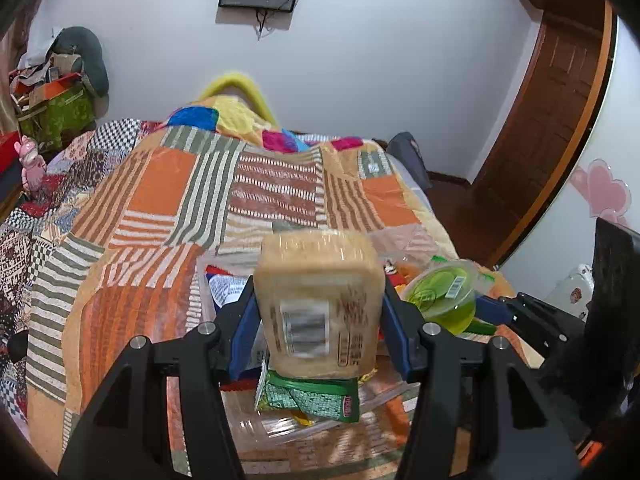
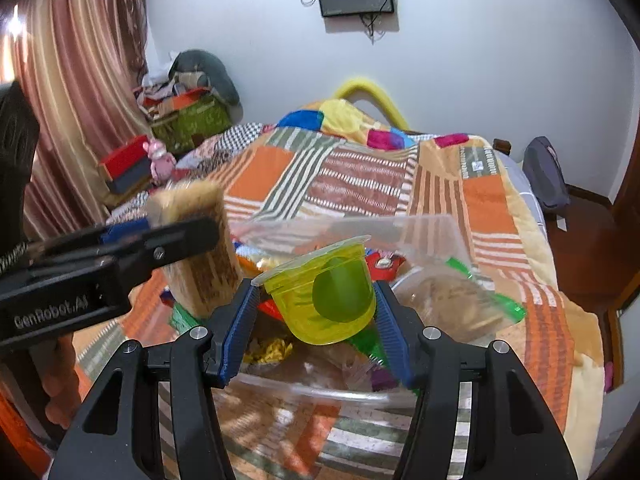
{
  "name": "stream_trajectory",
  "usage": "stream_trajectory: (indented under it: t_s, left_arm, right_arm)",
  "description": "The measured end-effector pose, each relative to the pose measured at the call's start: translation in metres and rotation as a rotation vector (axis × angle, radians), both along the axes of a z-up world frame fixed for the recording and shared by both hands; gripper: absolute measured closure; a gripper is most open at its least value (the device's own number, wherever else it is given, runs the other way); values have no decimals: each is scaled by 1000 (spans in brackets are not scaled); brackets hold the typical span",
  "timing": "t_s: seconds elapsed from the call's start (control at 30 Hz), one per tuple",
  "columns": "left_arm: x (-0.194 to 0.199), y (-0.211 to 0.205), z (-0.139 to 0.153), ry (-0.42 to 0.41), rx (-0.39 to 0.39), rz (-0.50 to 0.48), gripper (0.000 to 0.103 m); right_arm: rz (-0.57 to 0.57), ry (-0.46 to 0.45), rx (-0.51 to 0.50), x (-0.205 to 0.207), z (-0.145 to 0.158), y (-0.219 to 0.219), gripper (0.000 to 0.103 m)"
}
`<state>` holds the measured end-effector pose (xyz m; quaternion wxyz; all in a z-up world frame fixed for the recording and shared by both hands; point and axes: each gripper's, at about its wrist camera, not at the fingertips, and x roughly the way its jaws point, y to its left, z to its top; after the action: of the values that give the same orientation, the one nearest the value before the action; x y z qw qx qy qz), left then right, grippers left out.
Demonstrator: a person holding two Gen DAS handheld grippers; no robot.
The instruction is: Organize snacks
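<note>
Both grippers loaded, both over the clear plastic bin [image 2: 400,236] on the bed [image 1: 160,184].

- Left gripper [image 1: 318,316]: pinching a wrapped tan snack block [image 1: 316,292] across its sides, held upright above the bin. The wrap looks slick and the grip sits low on the block, so it's top-heavy. A quick swing could tip it or let it slide out through the pads.
- Right gripper [image 2: 316,312]: pinching a green jelly cup [image 2: 328,292], tilted, foil lid facing away and up. The cup wall tapers, so extra squeeze may pop it upward out of the jaws or buckle the thin wall and burst the seal.
- The two grippers are near each other above the bin; in the right wrist view the left gripper's finger crosses just left of the cup. Collision risk if both move in together.
- The bin is already packed with loose packets, green wrapper [image 1: 316,400] on top. Anything dropped may roll over the rim onto the quilt.
- The bed is soft, so the bin can shift or tilt if pushed.
</note>
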<state>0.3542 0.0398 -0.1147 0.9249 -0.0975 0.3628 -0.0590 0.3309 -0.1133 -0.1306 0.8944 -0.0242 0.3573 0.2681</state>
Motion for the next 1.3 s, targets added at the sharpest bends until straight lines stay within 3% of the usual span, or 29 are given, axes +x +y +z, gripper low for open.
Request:
stream_trajectory:
  t_s: [0.17, 0.53, 0.7, 1.07, 1.3]
  left_arm:
    - [4, -3, -10, 36, 10, -18, 48]
    - [-23, -1, 7, -33, 32, -21, 48]
    - [-57, 2, 35, -126, 47, 0, 48]
    - [-155, -2, 115, -365, 70, 35, 48]
    - [-206, -8, 142, -440, 91, 37, 41]
  right_arm:
    - [25, 11, -26, -3, -5, 6, 48]
    - [12, -33, -5, -10, 11, -2, 46]
    - [-10, -85, 26, -27, 33, -15, 46]
    - [-45, -293, 163, -110, 117, -50, 45]
    - [-61, -370, 184, -154, 140, -52, 39]
